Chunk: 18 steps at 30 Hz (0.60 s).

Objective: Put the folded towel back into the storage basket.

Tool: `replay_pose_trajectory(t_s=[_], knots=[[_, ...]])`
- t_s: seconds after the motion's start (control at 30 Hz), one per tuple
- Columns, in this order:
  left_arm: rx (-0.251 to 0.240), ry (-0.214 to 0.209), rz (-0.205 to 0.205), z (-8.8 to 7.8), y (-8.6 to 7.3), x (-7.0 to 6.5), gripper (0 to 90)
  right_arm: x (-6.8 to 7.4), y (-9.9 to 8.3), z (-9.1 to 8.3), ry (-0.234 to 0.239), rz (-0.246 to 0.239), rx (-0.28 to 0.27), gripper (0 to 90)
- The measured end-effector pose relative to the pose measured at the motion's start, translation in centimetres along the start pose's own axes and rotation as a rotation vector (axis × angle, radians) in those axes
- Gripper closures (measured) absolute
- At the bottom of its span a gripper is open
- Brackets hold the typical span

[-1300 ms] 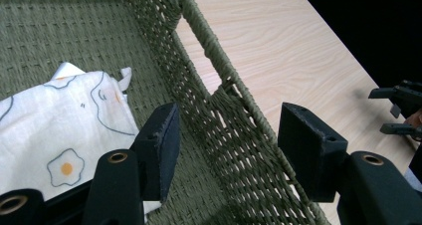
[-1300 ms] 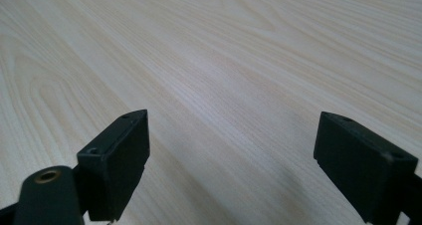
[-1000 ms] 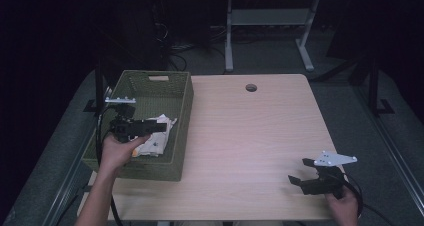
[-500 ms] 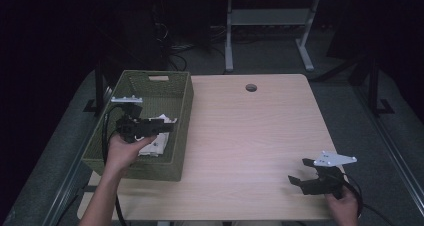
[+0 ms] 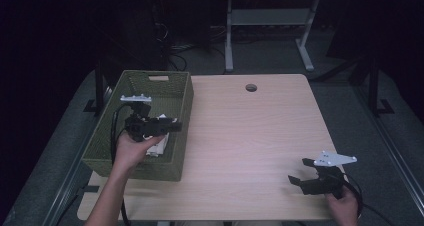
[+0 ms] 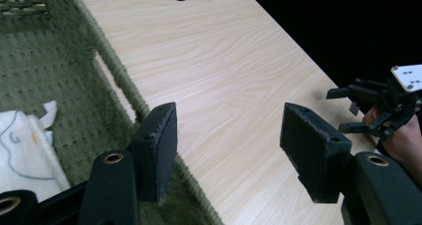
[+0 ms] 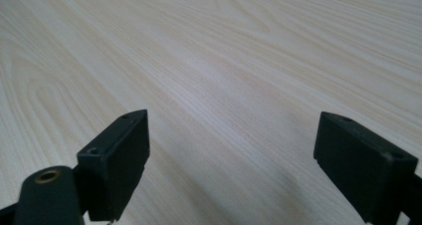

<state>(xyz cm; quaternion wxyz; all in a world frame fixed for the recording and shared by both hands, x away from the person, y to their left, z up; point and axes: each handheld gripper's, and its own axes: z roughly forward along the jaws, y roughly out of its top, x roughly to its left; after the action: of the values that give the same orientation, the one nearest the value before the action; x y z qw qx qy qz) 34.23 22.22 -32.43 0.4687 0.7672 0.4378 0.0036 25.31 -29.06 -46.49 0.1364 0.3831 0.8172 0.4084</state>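
High view shows a green woven basket [image 5: 177,103] at the left part of a pale wooden table [image 5: 250,136], and every place below is given from that basket. White cloth [image 5: 159,145] lies crumpled inside it, on the floor near the wall that faces the open tabletop. The left gripper [image 5: 172,124] hangs above the basket's interior, just over that cloth and close to the same wall, with its jaws pointing out toward the tabletop. This pose looks like work on the cloth, either fetching it or having dropped it in; I cannot tell which from here.

Left gripper view settles the claw's state: the two black pads [image 6: 159,145] stand partly apart, released, with bare air between them and nothing pinched. Beyond them are the basket's rim and the wood; the cloth sits lower, at the left, apart from the pads.

Well away from the basket, near the table's near right corner, the right gripper [image 5: 301,172] is held low over the wood, probably parked out of the way while the other hand works. Right gripper view shows its jaws spread wide over bare wood grain, grasping nothing.
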Motion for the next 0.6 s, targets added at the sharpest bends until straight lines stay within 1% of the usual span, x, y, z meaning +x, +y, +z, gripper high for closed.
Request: replay_pose_trajectory(t_s=[0.07,0.1,0.2,0.23,0.27,0.3,0.33,0.4,0.43,0.57,0.6], knots=[[-0.006,-0.003,-0.004,0.2,0.0,-0.5,40.0,0.0,0.0,0.0,-0.001,-0.004,0.001,14.0],[-0.006,-0.003,-0.004,0.2,0.0,-0.5,40.0,0.0,0.0,0.0,-0.001,-0.004,0.001,14.0],[-0.008,-0.008,0.002,0.5,0.0,-1.1,39.8,0.1,0.0,-0.1,-0.001,-0.002,-0.009,14.0],[-0.008,-0.008,0.002,0.5,0.0,-1.1,39.7,0.1,0.0,-0.1,-0.001,-0.002,-0.009,14.0],[-0.009,-0.012,0.012,0.6,0.0,-1.6,39.7,0.1,0.0,-0.2,-0.002,-0.002,-0.010,14.0],[-0.009,-0.012,0.012,0.6,0.0,-1.6,39.7,0.1,-0.1,-0.2,-0.001,-0.002,-0.011,14.0],[-0.011,-0.016,0.017,0.7,0.0,-2.0,39.6,0.1,-0.1,-0.2,0.000,-0.003,-0.011,14.0],[-0.011,-0.017,0.022,0.8,-0.1,-2.1,39.6,0.2,-0.1,-0.2,0.002,-0.005,-0.012,14.1],[-0.012,-0.017,0.024,1.0,-0.2,-2.5,39.6,0.2,-0.1,-0.3,-0.001,-0.010,-0.019,14.1],[-0.009,-0.020,0.037,1.4,-0.4,-3.1,39.5,0.3,-0.1,-0.5,-0.004,-0.010,-0.023,14.0],[-0.008,-0.025,0.040,1.7,-0.6,-3.4,39.5,0.3,-0.1,-0.5,-0.003,-0.010,-0.024,14.0]])
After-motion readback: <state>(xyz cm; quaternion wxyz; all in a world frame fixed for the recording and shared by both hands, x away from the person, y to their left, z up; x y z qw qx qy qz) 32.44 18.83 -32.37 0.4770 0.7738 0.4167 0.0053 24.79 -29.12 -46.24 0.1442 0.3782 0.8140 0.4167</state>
